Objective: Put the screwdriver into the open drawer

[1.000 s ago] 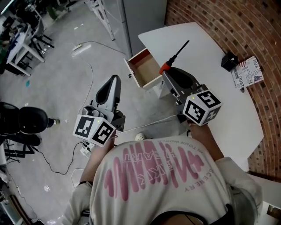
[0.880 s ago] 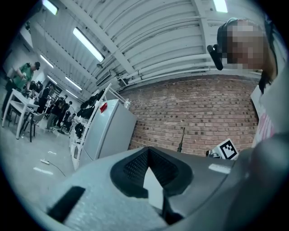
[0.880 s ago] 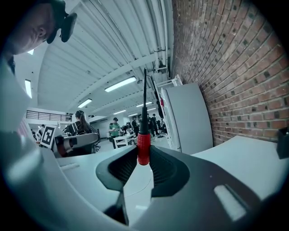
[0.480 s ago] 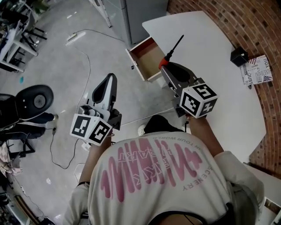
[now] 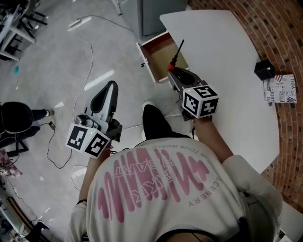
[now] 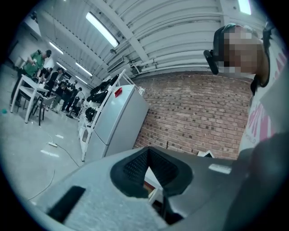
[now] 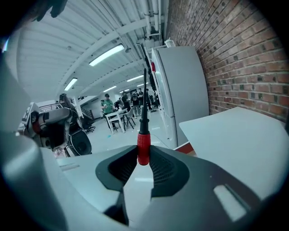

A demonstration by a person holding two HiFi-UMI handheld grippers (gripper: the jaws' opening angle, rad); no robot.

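Note:
A screwdriver (image 5: pixel 171 66) with a red handle and a black shaft is clamped by its handle in my right gripper (image 5: pixel 173 73), which is shut on it. Its shaft points out over the open wooden drawer (image 5: pixel 158 53) at the near edge of the white table (image 5: pixel 227 56). In the right gripper view the screwdriver (image 7: pixel 143 145) stands upright between the pads of the right gripper (image 7: pixel 143 158), with the drawer's edge (image 7: pixel 187 147) just behind. My left gripper (image 5: pixel 111 87) hangs over the floor to the left of the drawer, shut and holding nothing; in its own view, the left gripper (image 6: pixel 147 152) has its tips touching.
A tall grey fridge (image 5: pixel 151 14) stands behind the drawer. On the table's far right lie a small black box (image 5: pixel 264 70) and a printed booklet (image 5: pixel 284 89). Cables (image 5: pixel 90 61) run across the floor at the left. The person's leg (image 5: pixel 154 120) is below the drawer.
My right gripper has come down and left with the screwdriver, whose shaft now lies over the drawer instead of the tabletop. The left gripper has sunk and drifted left.

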